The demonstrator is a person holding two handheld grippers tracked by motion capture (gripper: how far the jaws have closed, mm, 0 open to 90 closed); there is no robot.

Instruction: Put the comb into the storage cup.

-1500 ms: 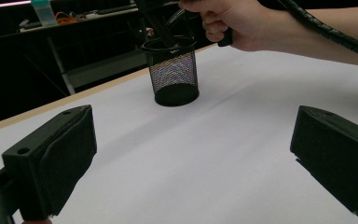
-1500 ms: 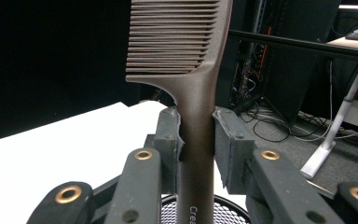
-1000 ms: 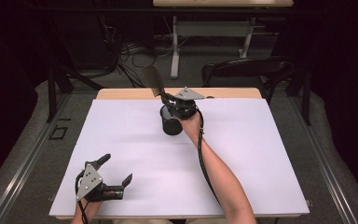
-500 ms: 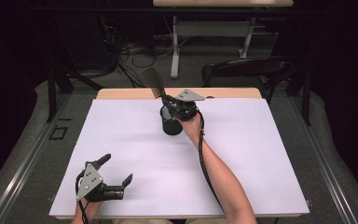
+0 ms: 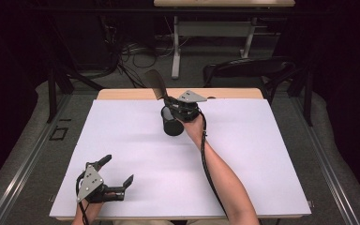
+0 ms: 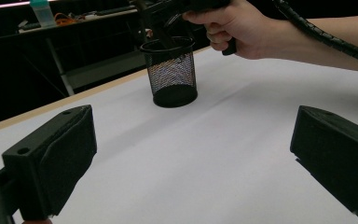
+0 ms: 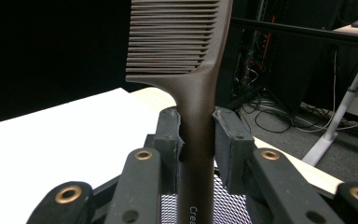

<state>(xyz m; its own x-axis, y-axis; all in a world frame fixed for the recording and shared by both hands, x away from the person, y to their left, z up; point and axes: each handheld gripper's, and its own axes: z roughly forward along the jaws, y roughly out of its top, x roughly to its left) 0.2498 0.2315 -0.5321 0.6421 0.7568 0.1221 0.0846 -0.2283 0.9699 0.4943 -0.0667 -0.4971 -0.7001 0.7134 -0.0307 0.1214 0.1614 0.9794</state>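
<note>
The right gripper (image 5: 171, 104) pinches the handle of a dark brown plastic comb (image 7: 193, 88), whose lower end dips into the black wire-mesh cylindrical cup (image 5: 172, 123) toward twelve o'clock on the white table (image 5: 262, 159). The comb leans toward eleven o'clock, so letting go now could lever the light cup over or drag it along the smooth surface. The left gripper (image 5: 115, 176), at seven o'clock, rests spread wide and empty, too far off to steady it.
</note>
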